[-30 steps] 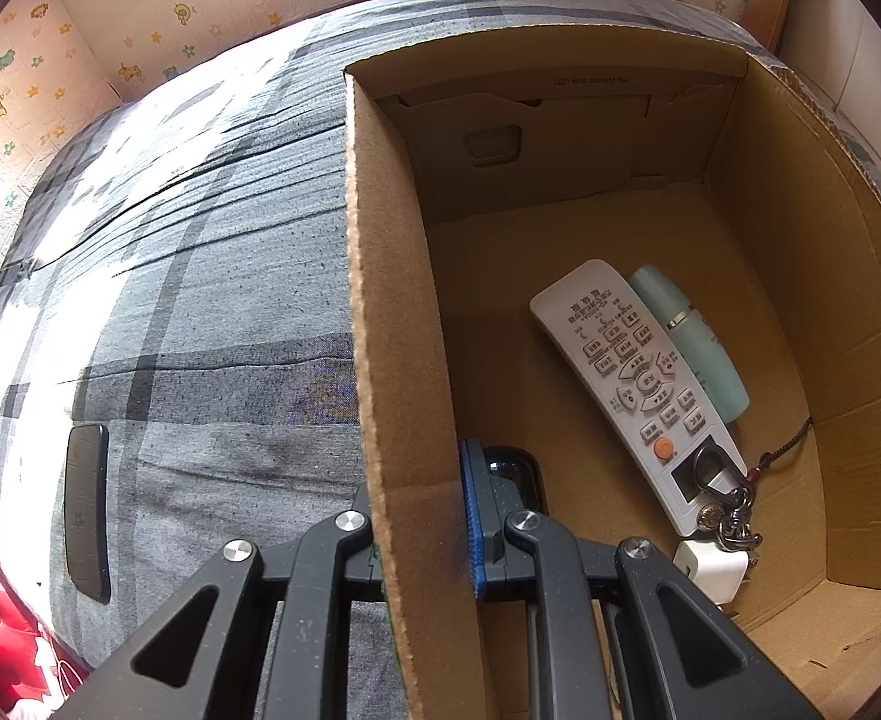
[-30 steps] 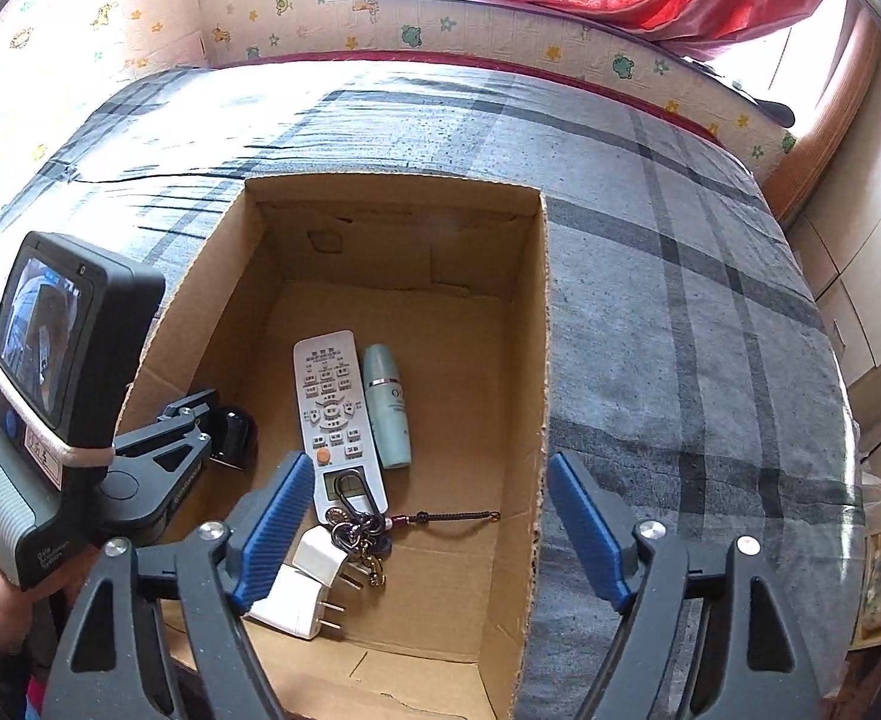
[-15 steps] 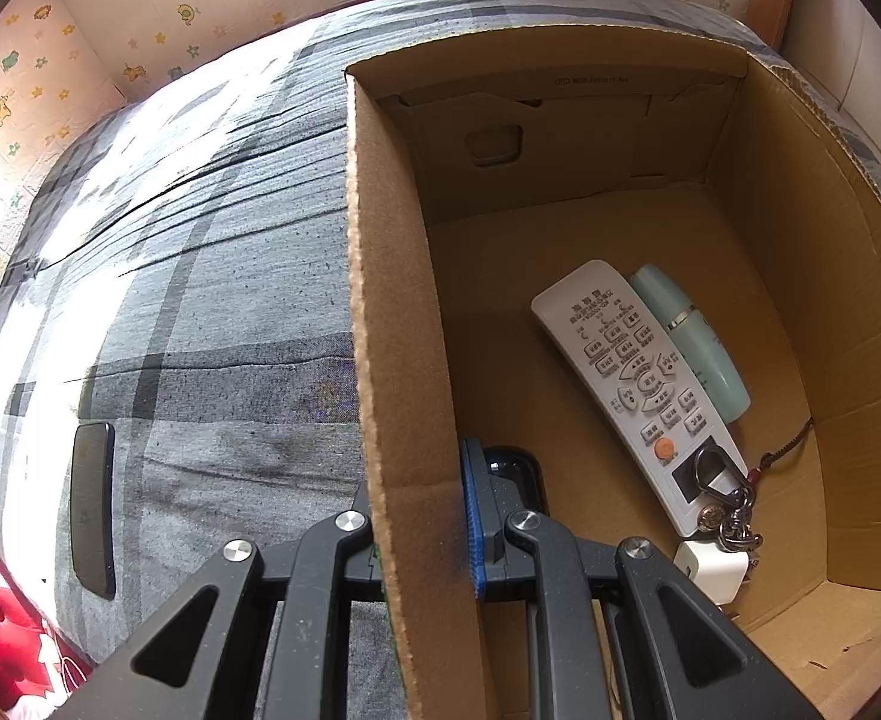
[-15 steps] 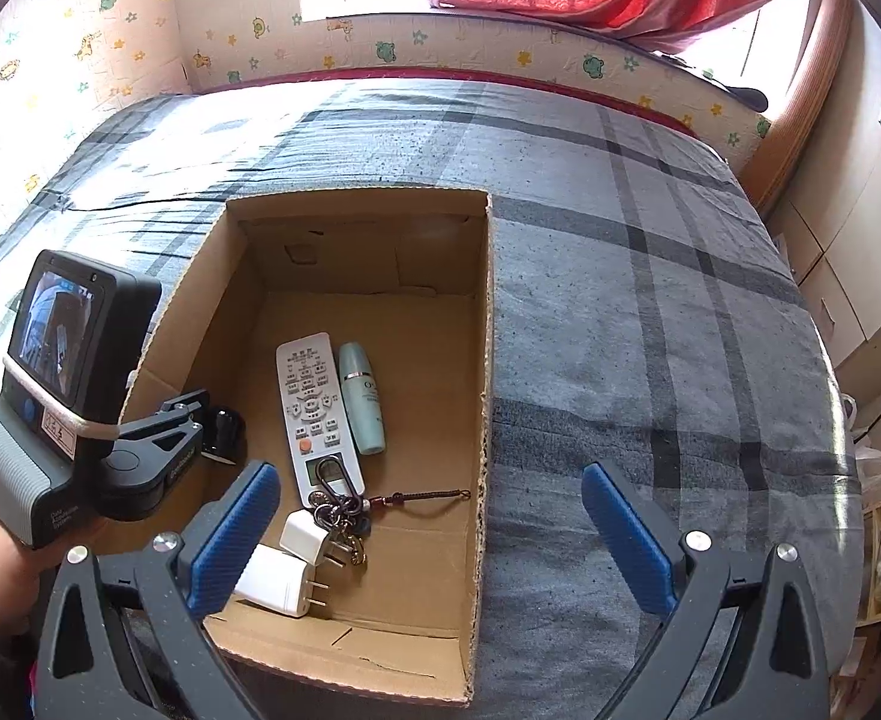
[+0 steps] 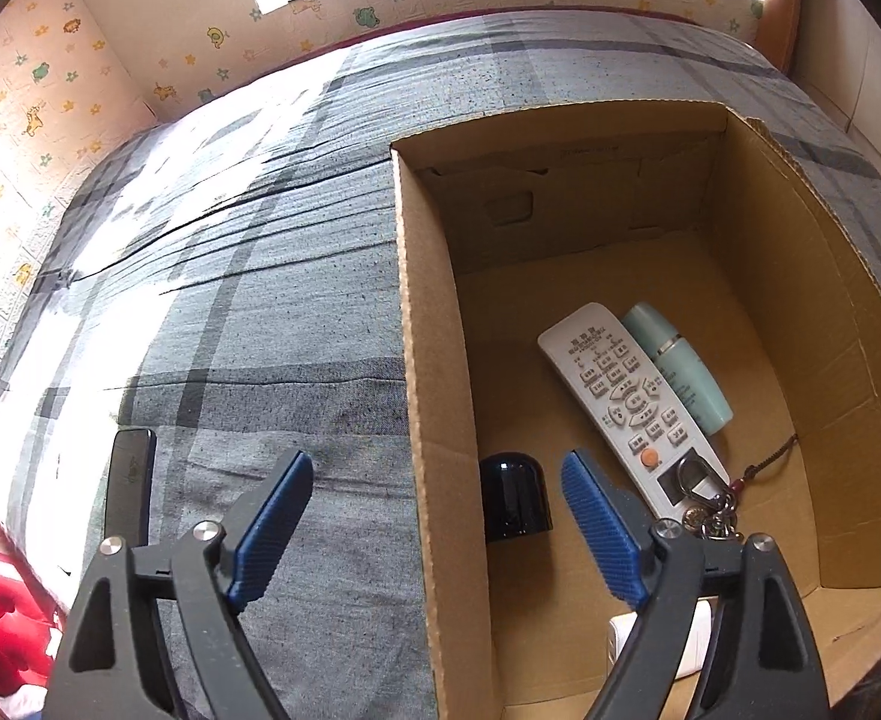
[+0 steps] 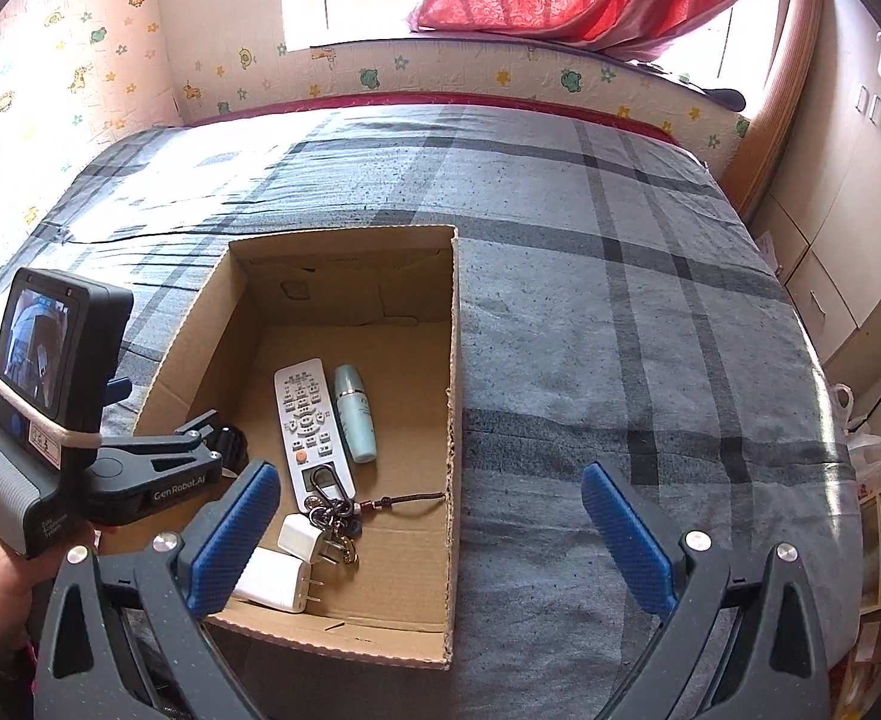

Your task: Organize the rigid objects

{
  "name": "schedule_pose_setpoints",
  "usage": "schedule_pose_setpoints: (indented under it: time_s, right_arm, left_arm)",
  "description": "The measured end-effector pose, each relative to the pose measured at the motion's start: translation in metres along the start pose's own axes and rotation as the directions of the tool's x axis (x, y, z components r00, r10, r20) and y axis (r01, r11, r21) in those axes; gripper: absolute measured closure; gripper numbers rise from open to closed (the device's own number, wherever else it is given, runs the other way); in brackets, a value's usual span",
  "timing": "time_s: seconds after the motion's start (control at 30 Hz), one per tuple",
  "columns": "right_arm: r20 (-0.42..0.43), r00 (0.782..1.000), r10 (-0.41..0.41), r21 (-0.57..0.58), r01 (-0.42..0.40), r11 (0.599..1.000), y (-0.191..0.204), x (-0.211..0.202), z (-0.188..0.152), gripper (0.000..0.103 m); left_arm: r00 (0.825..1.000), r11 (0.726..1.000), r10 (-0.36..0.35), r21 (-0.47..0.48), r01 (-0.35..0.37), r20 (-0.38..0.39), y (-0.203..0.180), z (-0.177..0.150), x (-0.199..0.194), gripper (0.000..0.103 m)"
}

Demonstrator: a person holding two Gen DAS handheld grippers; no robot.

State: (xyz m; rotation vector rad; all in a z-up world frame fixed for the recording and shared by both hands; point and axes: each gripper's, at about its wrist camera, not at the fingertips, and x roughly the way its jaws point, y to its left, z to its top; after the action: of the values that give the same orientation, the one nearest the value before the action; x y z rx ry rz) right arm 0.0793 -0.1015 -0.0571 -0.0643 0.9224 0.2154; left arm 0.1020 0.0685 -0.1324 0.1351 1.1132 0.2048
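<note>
Release step, by the look of it. Left gripper (image 5: 434, 516) jaws just sprung apart astride the near-left wall of the cardboard box (image 5: 434, 396) — dark cap (image 5: 515, 501) lying free inside, against that wall. Right gripper (image 6: 428, 531) wide, empty. Next, probably: lift clear, go for the dark phone (image 5: 131, 483) left of the box.

Both grippers same build: black plastic finger arms with triangular cutouts, silver screw heads at the pivots, ribbed blue pads. Left gripper (image 6: 197, 450): grey handle, black screen unit strapped with white band, "GenRobot.AI" print. Right gripper (image 6: 431, 531) speckled matte finish.
</note>
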Motion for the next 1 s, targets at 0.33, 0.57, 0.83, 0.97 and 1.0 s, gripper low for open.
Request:
schedule_pose_setpoints:
  time_s: [0.33,0.57,0.83,0.97,1.0]
  right_arm:
    - [0.065,0.998,-0.005,0.009,0.004,1.0,-0.009,-0.038,-0.003,0.0]
    - [0.096,0.995,-0.018,0.014,0.017,1.0,-0.015,-0.067,-0.005,0.0]
    - [0.129,0.991,-0.045,0.022,0.042,0.999,-0.022,-0.097,-0.01,0.0]
    - [0.133,0.99,-0.045,0.038,0.04,0.998,-0.027,-0.107,-0.015,0.0]
    - [0.134,0.99,-0.047,0.04,0.042,0.998,-0.028,-0.109,-0.016,0.0]
  left_arm:
    - [0.996,0.999,-0.018,-0.047,0.022,0.085,-0.005,-0.02,-0.065,0.0]
    - [0.988,0.999,0.004,-0.047,0.003,0.156,-0.009,-0.029,-0.111,0.0]
    - [0.977,0.996,-0.02,-0.076,0.037,0.211,-0.009,-0.045,-0.154,0.0]
    - [0.974,0.995,-0.023,-0.088,0.044,0.227,-0.009,-0.053,-0.171,0.0]
    - [0.973,0.995,-0.027,-0.089,0.048,0.231,-0.009,-0.055,-0.175,0.0]
